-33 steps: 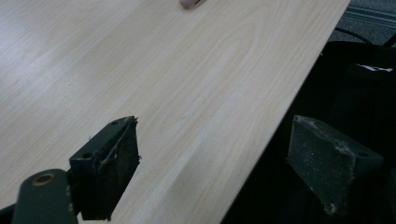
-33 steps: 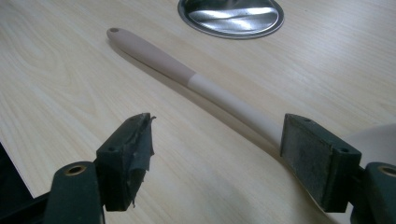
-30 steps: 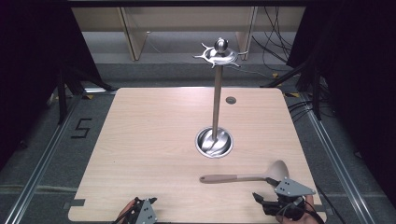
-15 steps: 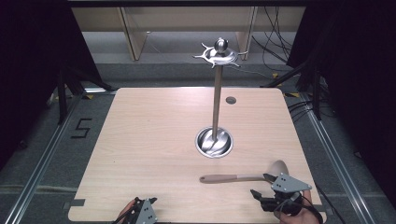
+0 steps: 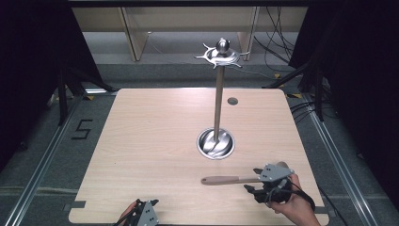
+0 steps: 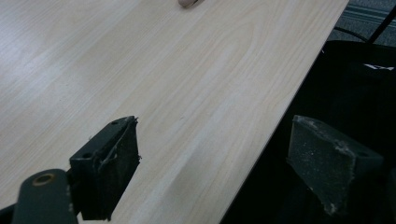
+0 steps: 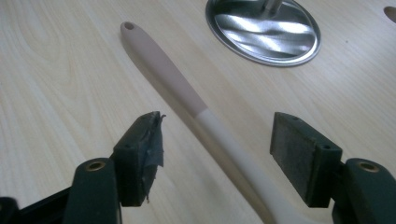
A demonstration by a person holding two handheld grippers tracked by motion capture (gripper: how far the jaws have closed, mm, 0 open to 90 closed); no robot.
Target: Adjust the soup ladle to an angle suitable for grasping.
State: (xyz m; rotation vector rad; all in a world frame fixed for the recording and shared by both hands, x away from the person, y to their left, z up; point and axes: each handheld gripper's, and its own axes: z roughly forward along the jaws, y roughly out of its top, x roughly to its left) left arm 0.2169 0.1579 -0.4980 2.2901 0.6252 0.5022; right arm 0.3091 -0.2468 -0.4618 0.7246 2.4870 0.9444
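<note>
A long utensil with a dusty-pink grip and a cream shaft [image 5: 225, 180] [image 7: 168, 74] lies flat on the wooden table [image 5: 155, 141], in front of a metal stand. My right gripper [image 5: 253, 180] [image 7: 219, 144] straddles the cream shaft near the utensil's head. Its jaws have just been closing, but both pads [image 7: 299, 151] stand clear of the shaft, so it is open. The head is mostly hidden behind the gripper. My left gripper [image 5: 146, 205] [image 6: 210, 149] rests open at the table's near edge with nothing between its pads.
The metal stand has a round shiny base [image 5: 215, 143] [image 7: 264, 28], a thin pole [image 5: 218, 99] and a ring of hooks on top [image 5: 220, 54]. A small dark hole [image 5: 232, 100] marks the table's far side. Wooden shelving [image 5: 136, 33] and cables lie beyond.
My right gripper has moved left and a little away from the near edge, coming over the utensil's shaft. The left gripper has stayed put.
</note>
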